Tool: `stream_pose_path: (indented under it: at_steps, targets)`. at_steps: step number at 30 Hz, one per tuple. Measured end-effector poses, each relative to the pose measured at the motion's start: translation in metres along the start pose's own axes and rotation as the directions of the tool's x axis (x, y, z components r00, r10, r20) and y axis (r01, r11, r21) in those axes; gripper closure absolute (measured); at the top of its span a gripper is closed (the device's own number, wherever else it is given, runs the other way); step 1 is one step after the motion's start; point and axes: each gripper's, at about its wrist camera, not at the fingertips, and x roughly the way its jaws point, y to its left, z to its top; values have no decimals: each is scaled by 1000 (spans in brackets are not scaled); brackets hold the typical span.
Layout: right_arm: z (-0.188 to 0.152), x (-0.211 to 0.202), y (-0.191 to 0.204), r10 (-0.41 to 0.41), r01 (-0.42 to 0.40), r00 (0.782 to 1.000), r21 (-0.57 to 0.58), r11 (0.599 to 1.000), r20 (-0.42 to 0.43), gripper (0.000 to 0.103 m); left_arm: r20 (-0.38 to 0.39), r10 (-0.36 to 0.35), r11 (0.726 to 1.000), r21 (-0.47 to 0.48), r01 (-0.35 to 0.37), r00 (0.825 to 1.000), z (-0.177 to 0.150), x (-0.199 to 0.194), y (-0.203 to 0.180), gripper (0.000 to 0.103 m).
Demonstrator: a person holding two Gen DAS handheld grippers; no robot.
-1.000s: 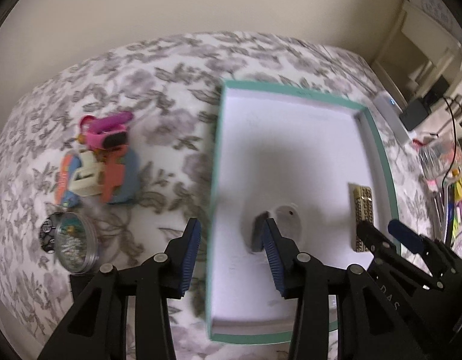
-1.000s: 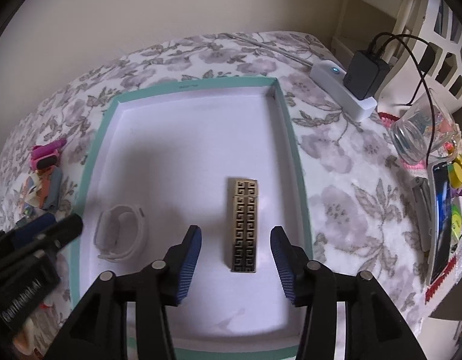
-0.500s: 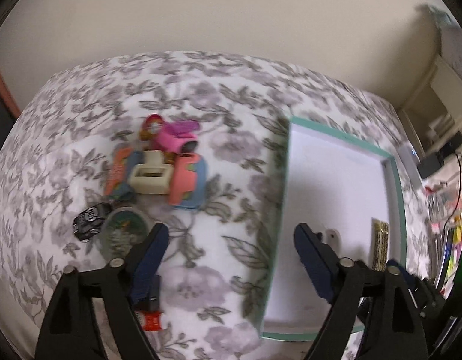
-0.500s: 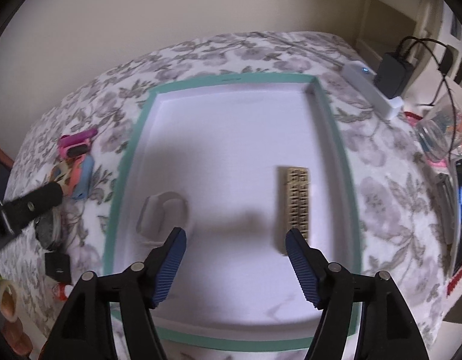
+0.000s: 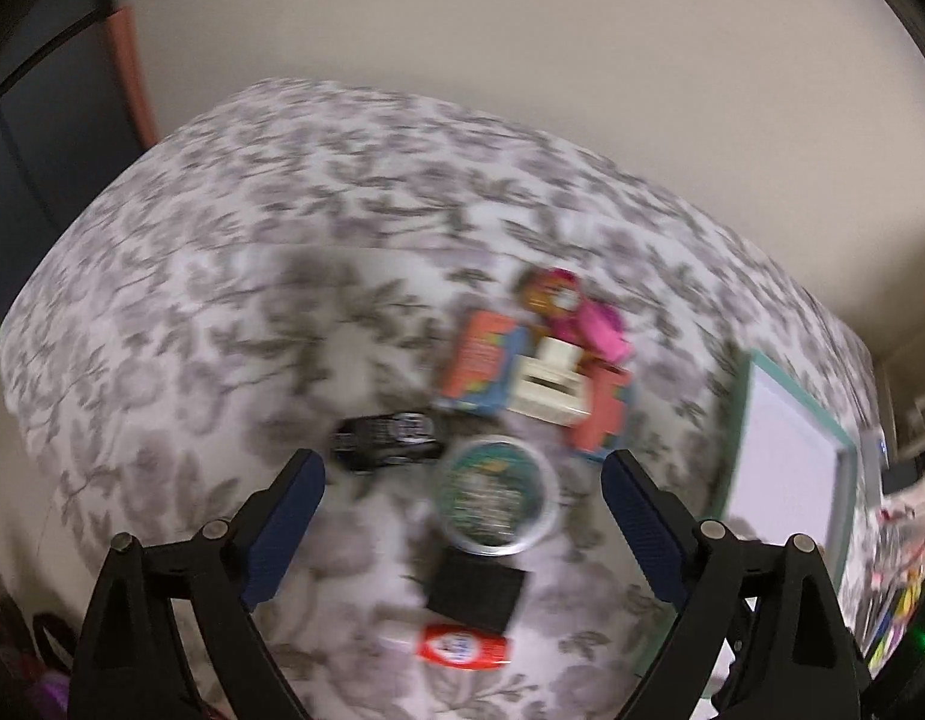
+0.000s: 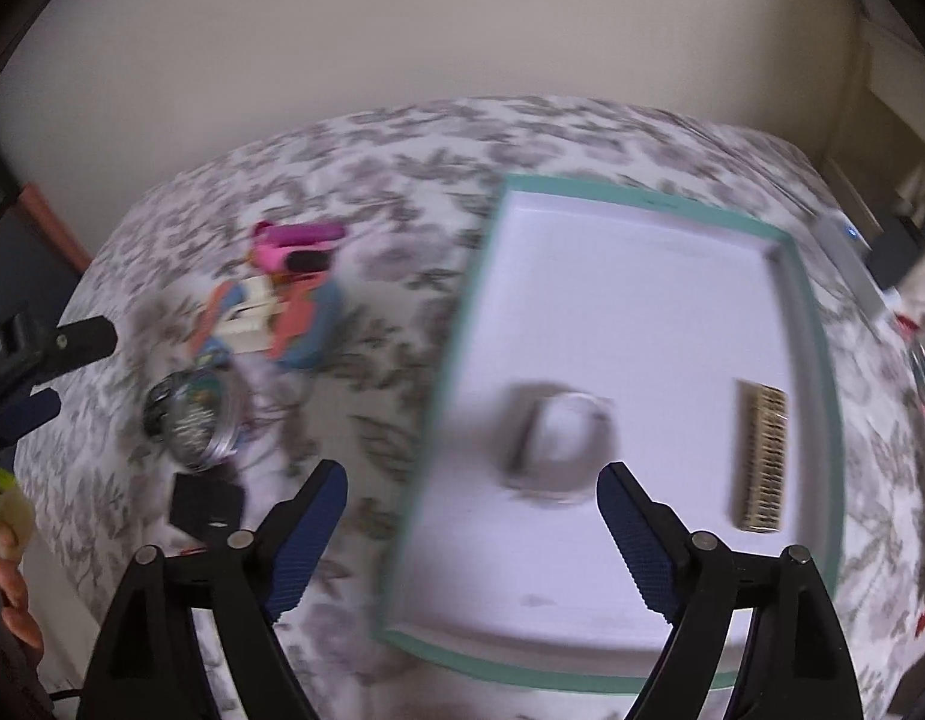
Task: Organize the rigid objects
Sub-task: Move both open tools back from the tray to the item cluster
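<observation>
1. My left claw is wide open and holds nothing. Its jaws have just been opening. It hangs over the flowery cloth, above the pile of small things.
2. Between its two blue pads I see a round clear tin with a green inside. A black square thing lies just below the tin, and a small red thing lies below that.
3. A dark toy car sits just left of the tin.
4. Past the tin are a cream block, an orange and blue card and a pink toy, all bunched together and touching. The picture is blurry, so I cannot tell more about them.
5. My right claw is wide open too, with nothing in it. Its jaws have also just been opening. It hangs over the left edge of the tray.
6. The white tray with a green rim lies on the cloth, to the right of the pile.
7. Inside the tray, a white ring-like thing lies near the left edge, just by my right pad in the picture.
8. A gold patterned bar lies near the tray's right edge, well apart from the ring-like thing.
9. At the far left of the right view I see the tips of my other claw near the pile.
</observation>
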Motion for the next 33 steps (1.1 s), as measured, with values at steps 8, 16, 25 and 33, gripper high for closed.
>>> stream_pose_path:
  at_steps: [8,16,25,33]
  targets:
    - [-7,15,56,69,-74,996,-94,993,-49,15,-54,108,992,-55,-111,993,-6,6,49,9]
    - [-25,33,99,93,-114,989,-193,975,-115,15,-224,183,980,-36,-196,957,-26,37,76,9]
    - [-41,52,125,147,-194,969,-239,951,-200,15,-352,151,958,-179,-224,924,-38,59,114,9]
    - [-52,65,149,159,-229,956,-286,931,-247,15,-350,141,927,-283,-248,926,-42,53,149,9]
